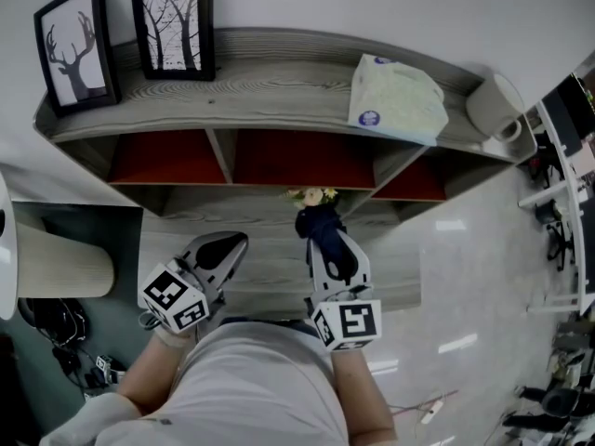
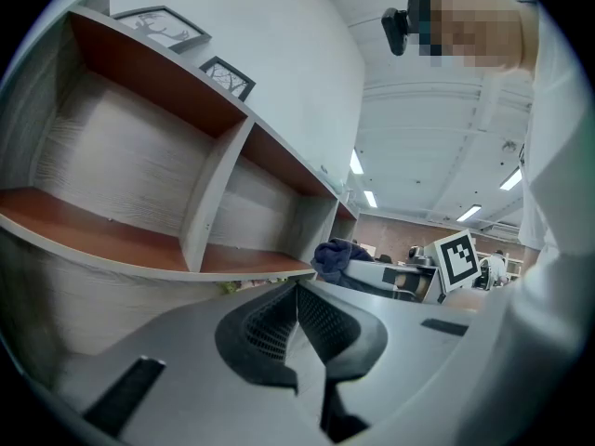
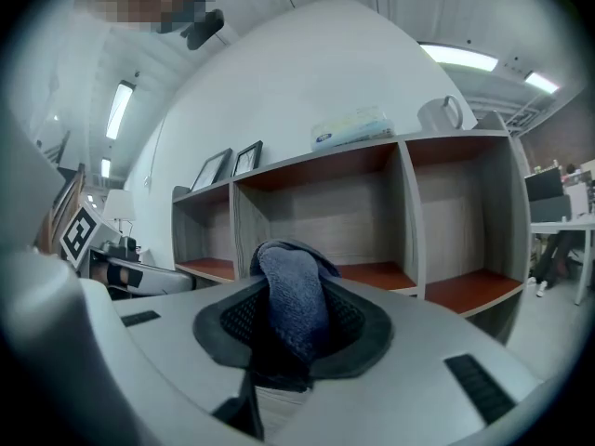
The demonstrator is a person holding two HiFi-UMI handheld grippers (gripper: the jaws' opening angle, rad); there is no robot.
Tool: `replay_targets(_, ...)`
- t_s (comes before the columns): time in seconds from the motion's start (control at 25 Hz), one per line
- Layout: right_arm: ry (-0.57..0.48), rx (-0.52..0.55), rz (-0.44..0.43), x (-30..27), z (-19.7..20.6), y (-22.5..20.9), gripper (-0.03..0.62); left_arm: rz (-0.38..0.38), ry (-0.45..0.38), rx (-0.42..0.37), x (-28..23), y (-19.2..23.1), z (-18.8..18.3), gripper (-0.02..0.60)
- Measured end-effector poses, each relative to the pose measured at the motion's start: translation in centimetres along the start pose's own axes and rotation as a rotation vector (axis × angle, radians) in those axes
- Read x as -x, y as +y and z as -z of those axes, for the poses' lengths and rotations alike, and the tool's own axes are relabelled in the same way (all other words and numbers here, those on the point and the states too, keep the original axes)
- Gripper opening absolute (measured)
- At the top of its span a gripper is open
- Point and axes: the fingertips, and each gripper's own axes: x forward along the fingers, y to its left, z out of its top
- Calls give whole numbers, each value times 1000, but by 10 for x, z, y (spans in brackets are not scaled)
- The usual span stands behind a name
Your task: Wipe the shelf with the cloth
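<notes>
Shelf [image 1: 279, 93] status: grey wood-grain boards, red-lined compartments, no wipe marks, dust lines or damp streaks that I can read, so cleaned and uncleaned areas cannot be told apart. Top board, far left: two picture frames [image 1: 125, 33] stand in place, so the surface under them is unreachable for now. Left hand-held gripper [image 1: 232, 242] hangs low in front of the shelf, level with the left compartments; its own view shows the jaws pressed together with nothing between them. Just right of it, the right hand-held gripper [image 1: 322, 230] is clamped on the dark blue cloth [image 1: 314, 221], a fold bulging up out of the jaws [image 3: 293, 295]. The cloth sits before the middle compartments, near the shelf but, as far as the right gripper view shows, not touching any board. Further right on the top board lie a tissue pack [image 1: 398, 98] and a white mug [image 1: 495, 108], also unmoved. Judgement: cloth is secured and presented; no wiping contact is made at this moment. Remaining: the wiping strokes over the top board and the compartment floors, working round or lifting the items on top.
</notes>
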Motion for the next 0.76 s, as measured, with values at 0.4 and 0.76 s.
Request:
replay_targets(0.4, 19, 10, -4, -2, 3, 9, 106, -12, -5, 25, 11, 6, 7, 16)
replay_targets(0.76, 47, 17, 7, 2, 12, 12, 106, -39, -7, 46, 23, 10, 17, 17)
